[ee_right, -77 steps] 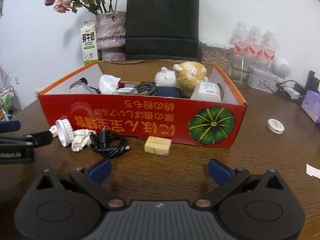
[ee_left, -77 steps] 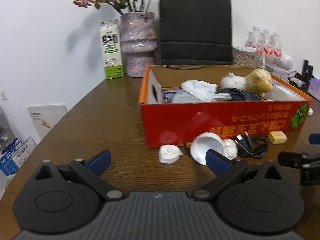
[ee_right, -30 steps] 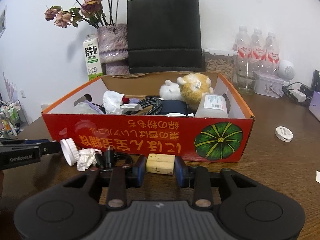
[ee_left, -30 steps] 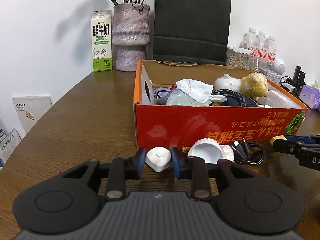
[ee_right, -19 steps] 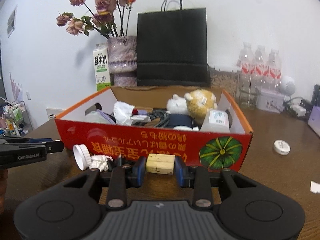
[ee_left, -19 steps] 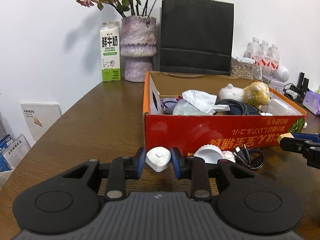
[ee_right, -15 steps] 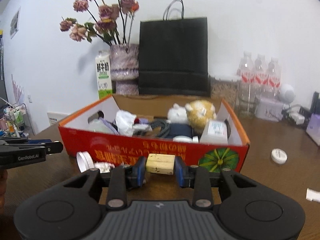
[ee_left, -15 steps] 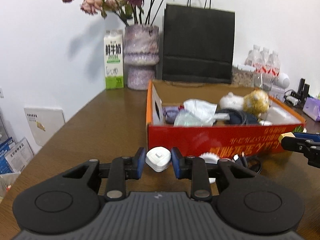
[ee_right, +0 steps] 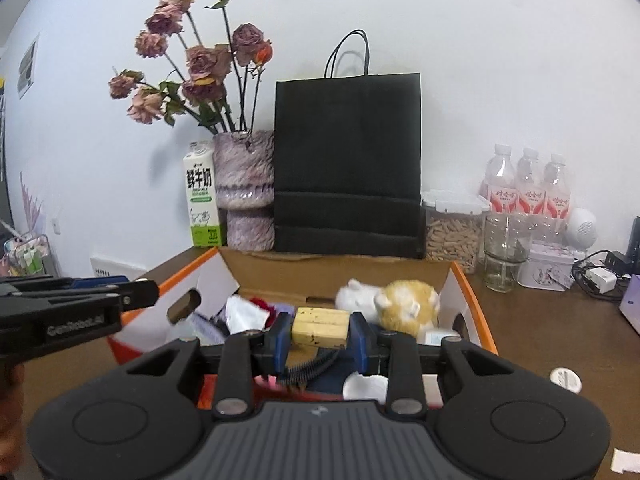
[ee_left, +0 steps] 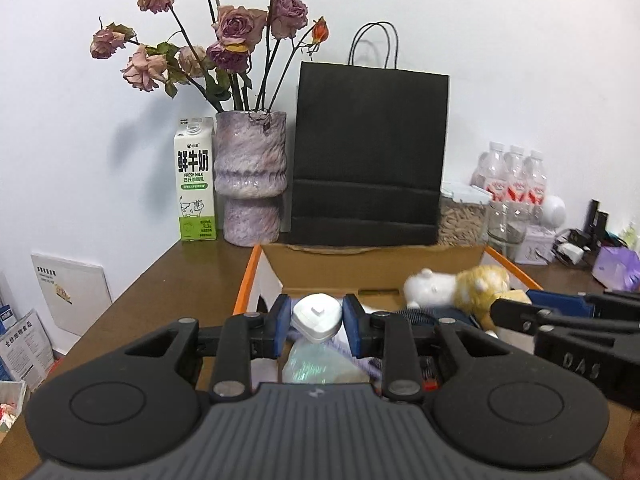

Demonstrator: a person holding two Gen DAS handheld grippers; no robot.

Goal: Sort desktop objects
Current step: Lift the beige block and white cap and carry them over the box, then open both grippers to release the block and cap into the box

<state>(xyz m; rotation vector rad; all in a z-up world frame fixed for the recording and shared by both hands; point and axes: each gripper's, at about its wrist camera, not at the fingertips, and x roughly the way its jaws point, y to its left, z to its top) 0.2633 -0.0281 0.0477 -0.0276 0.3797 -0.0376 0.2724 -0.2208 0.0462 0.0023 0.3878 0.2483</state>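
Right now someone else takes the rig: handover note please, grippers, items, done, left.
Left gripper: shut on the white plug, held above the left end of the box.
Right gripper: shut on the yellow block, held above the middle of the box.
Box already holds the plush toys, cables and crumpled paper.
Done: both items gripped and carried over the box.
Left: open the fingers to drop both in. A white round lid sits on the table right of the box. Anything in front of the box is hidden.
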